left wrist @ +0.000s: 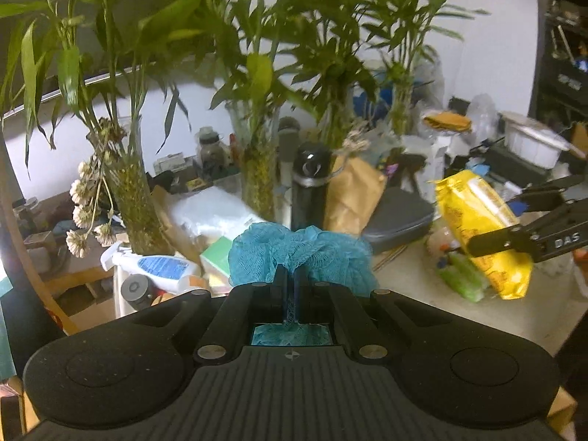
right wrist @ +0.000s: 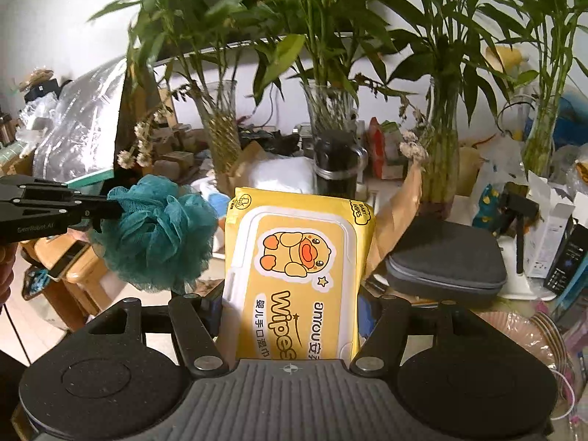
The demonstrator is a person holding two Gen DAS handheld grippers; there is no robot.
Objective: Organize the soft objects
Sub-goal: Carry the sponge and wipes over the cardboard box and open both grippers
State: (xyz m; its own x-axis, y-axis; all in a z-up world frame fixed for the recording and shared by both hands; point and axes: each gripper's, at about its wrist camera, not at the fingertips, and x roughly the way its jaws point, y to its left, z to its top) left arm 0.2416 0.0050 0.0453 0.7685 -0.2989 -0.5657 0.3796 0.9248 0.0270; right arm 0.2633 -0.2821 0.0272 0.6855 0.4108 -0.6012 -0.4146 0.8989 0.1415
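My left gripper (left wrist: 291,275) is shut on a teal mesh bath pouf (left wrist: 301,253) and holds it in the air above the cluttered table. The pouf also shows at the left of the right wrist view (right wrist: 158,231), with the left gripper (right wrist: 110,210) clamped on its left side. My right gripper (right wrist: 292,316) is shut on a yellow pack of baby wipes (right wrist: 297,275) with a duck picture, held upright. The pack also shows at the right of the left wrist view (left wrist: 481,231), pinched by the right gripper (left wrist: 492,235).
Glass vases of bamboo (left wrist: 257,169) stand along the back of the table. A black flask (left wrist: 308,183), a brown paper bag (left wrist: 352,194), a grey zip case (right wrist: 444,261), a white spray bottle (left wrist: 158,268) and boxes (right wrist: 551,239) crowd the tabletop.
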